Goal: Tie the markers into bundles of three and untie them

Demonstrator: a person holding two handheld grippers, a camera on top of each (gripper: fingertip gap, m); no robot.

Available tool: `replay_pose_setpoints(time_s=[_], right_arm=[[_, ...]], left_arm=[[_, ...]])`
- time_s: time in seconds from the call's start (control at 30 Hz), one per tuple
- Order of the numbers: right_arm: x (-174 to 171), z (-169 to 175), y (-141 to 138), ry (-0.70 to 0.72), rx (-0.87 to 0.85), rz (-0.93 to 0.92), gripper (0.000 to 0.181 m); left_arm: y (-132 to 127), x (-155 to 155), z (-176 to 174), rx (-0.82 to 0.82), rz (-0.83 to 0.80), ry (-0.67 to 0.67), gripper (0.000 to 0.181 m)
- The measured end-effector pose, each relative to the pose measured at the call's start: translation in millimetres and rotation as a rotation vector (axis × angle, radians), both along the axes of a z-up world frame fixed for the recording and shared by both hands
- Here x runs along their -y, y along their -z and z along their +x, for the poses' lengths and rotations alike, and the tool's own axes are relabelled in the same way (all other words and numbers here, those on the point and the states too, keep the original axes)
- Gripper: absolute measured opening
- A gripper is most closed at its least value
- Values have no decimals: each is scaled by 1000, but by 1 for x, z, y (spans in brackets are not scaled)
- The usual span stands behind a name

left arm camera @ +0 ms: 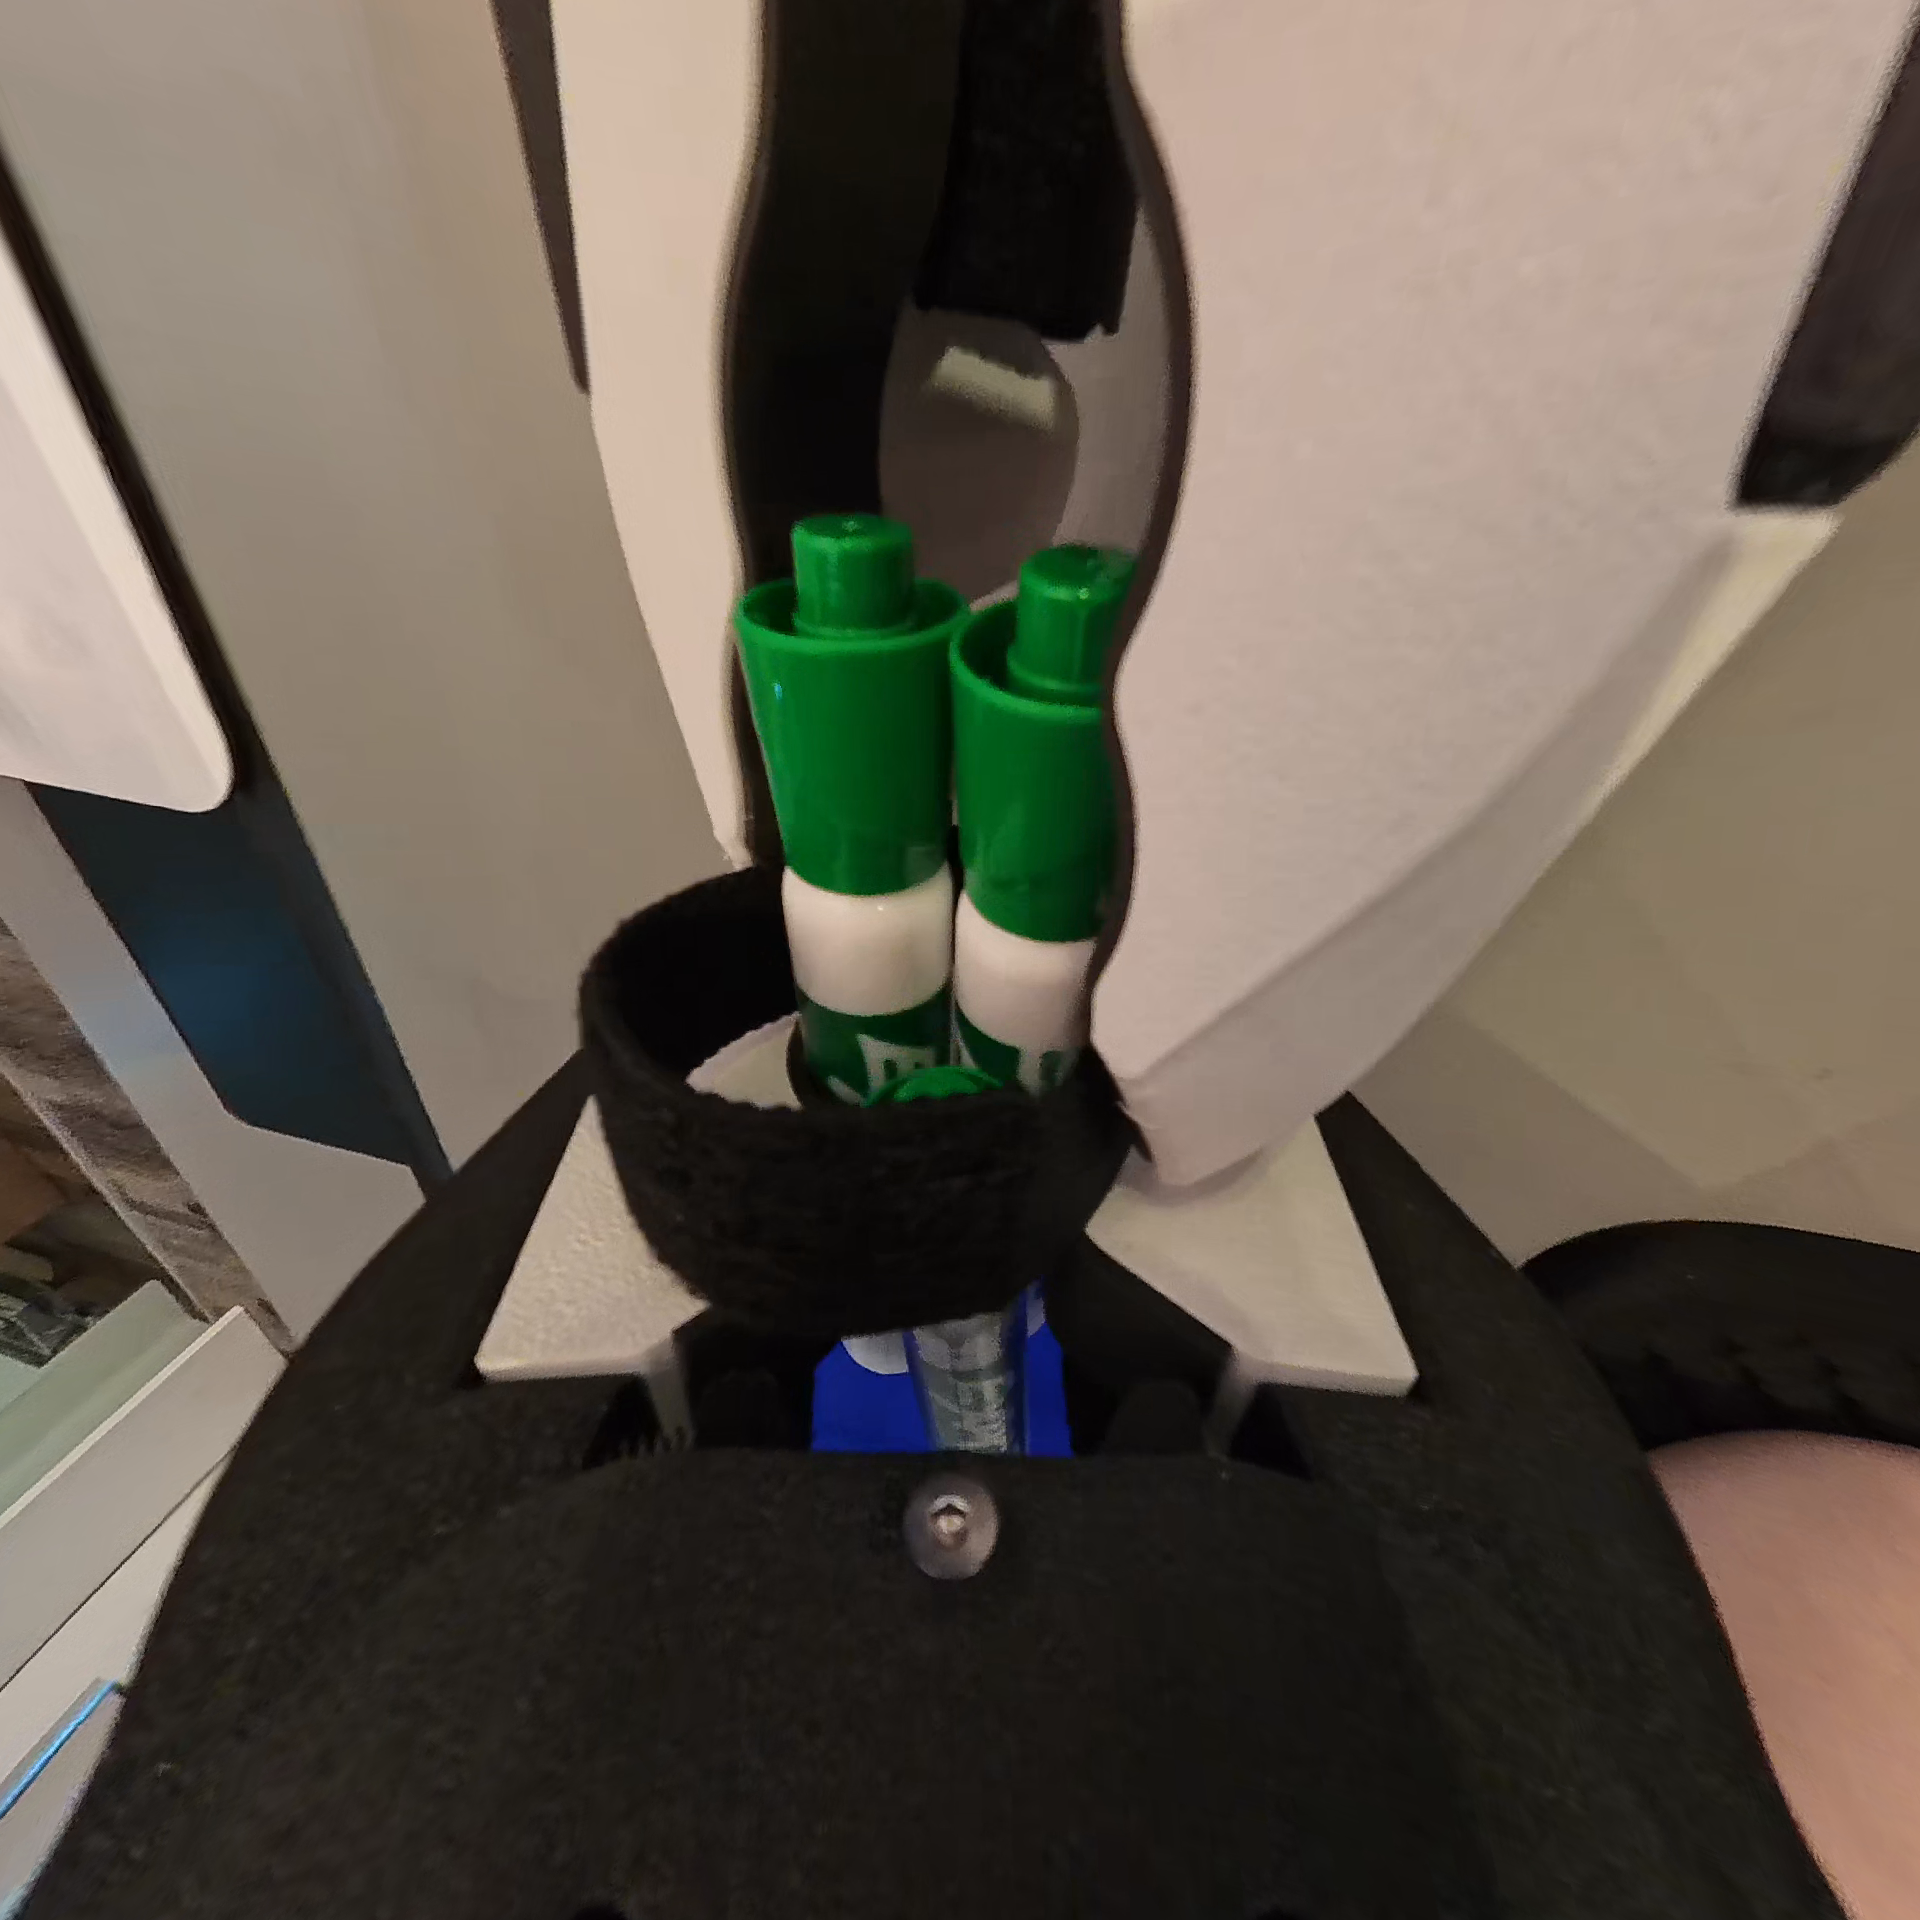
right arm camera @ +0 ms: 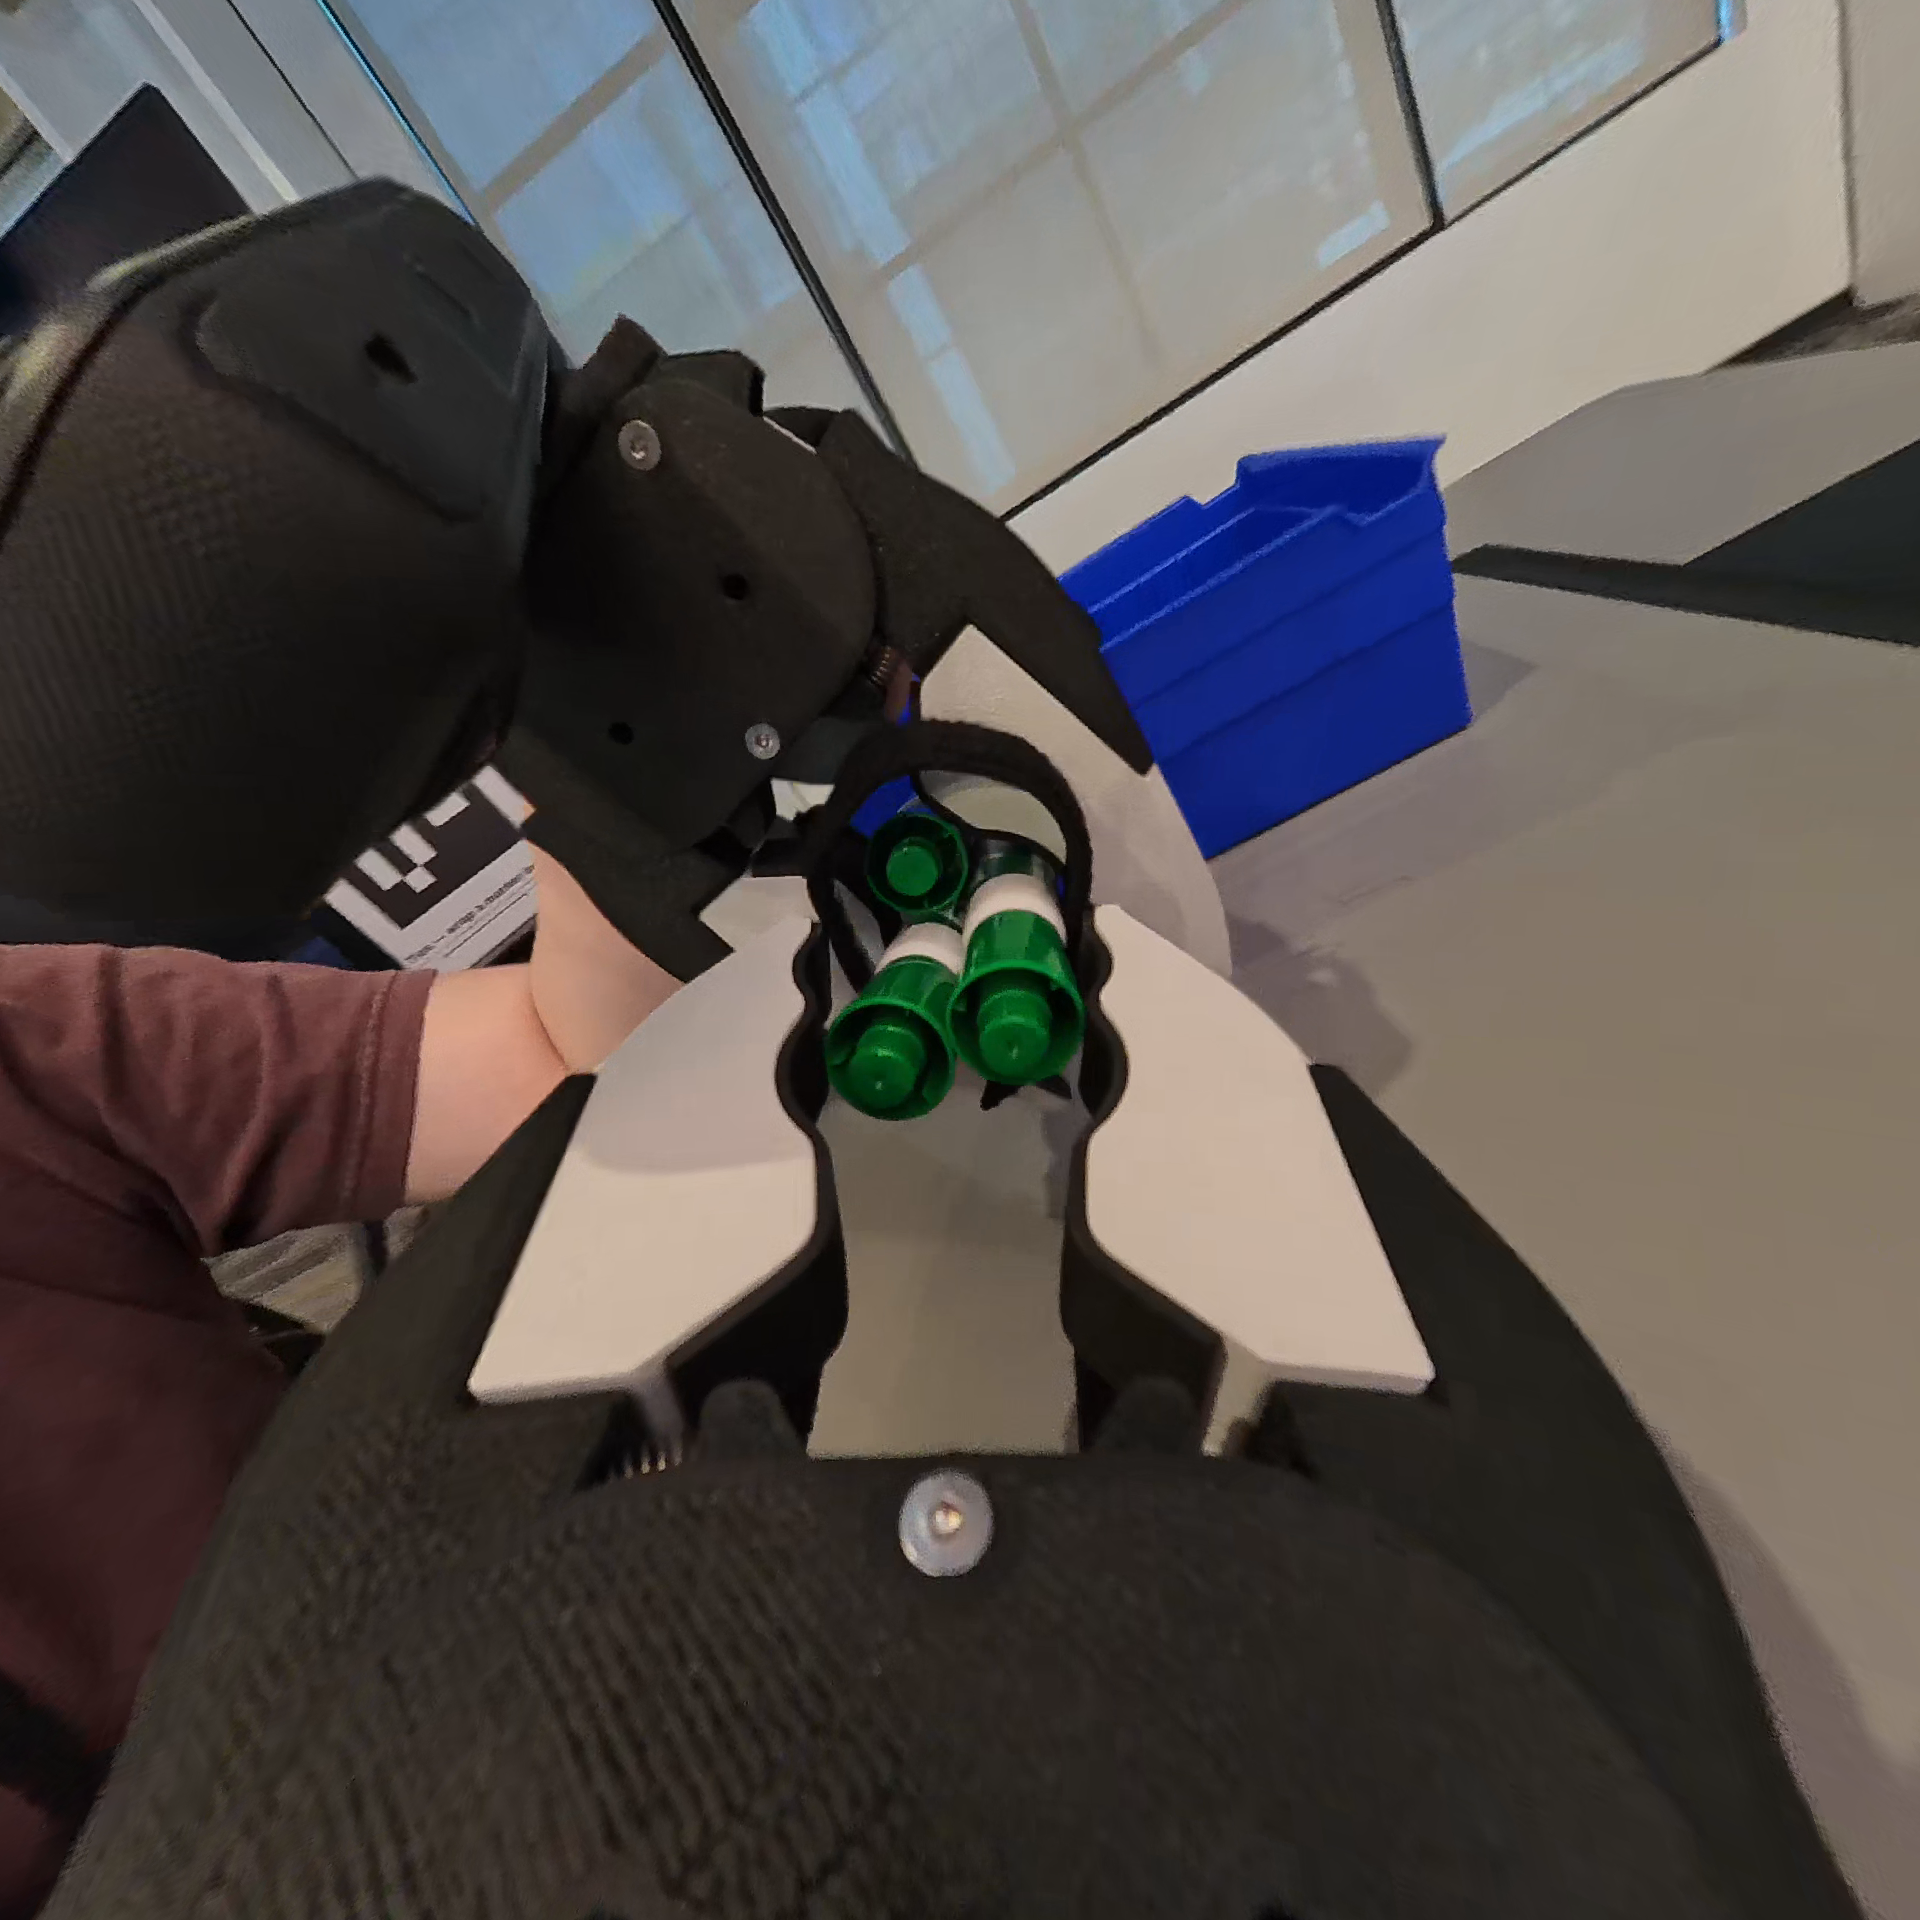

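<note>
Surface: grey counter (right arm camera: 1558, 1039), matte. A blue bin (right arm camera: 1288, 665) stands on it well beyond my tools. Behind the counter a white wall with large gridded windows (right arm camera: 935, 208). A printed black-and-white square marker card (right arm camera: 447, 862) lies at left, partly hidden by my left tool. My maroon sleeve (right arm camera: 187, 1091) and bare wrist enter from the left.

Markers (right arm camera: 956, 1008): three green-capped, white-barrelled. In the right wrist view two caps point straight toward that camera, side by side and touching; the third (right arm camera: 914, 868) sits behind and above them, cap also toward the camera. Long axes run parallel, roughly along my right tool's fingers. In the left wrist view the same two caps (left arm camera: 935, 748) point away from the lens, upward in the frame, so the bundle's axis lies between the two tools.

Strap (left arm camera: 831, 1164): a black fabric loop around the barrels just below the caps, loose, with a gap on one side. A free black end (left arm camera: 1018, 208) hangs farther off, between the right tool's fingers.

Right tool (right arm camera: 951, 1023): nearly closed, white fingers clamped on the two front caps.

Left tool (right arm camera: 883, 831): I cannot tell its opening; its own fingers are largely hidden by the strap and markers, which pass between them.
</note>
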State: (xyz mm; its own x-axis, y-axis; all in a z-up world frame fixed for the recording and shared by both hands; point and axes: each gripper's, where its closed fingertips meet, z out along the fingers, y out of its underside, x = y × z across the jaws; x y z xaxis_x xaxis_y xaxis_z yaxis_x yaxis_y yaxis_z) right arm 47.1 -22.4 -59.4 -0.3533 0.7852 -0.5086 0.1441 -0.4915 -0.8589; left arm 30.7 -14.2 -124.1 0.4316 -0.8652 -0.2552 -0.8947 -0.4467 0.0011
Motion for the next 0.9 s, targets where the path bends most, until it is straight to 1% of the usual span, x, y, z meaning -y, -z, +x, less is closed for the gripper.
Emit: replay_pose_setpoints(time_s=[0.1, 0.2, 0.3, 0.43, 0.6, 0.73, 0.83, 0.9], right_arm=[[6, -1, 17, -76, 43, -48, 48], [8, -3, 36, -120, 93, -113, 46], [7, -4, 37, -147, 109, -173, 45], [13, -6, 37, -178, 118, -175, 44], [12, -4, 37, -186, 121, -190, 44], [11, -3, 26, -188, 45, -208, 43], [9, -1, 9, -194, -53, -240, 43], [10, 2, -4, -201, -122, -251, 43]], left_arm=[[13, 8, -3, -24, -74, 0, 40], [28, 12, -13, -140, -129, -1, 40], [30, 12, -16, -176, -137, -10, 40], [27, 17, -19, -184, -147, -13, 40], [28, 19, -15, -147, -174, -26, 40], [16, 19, -17, -206, -193, -19, 40], [-4, 18, -18, -258, -222, -7, 40], [-20, 18, -18, -325, -236, 15, 40]])
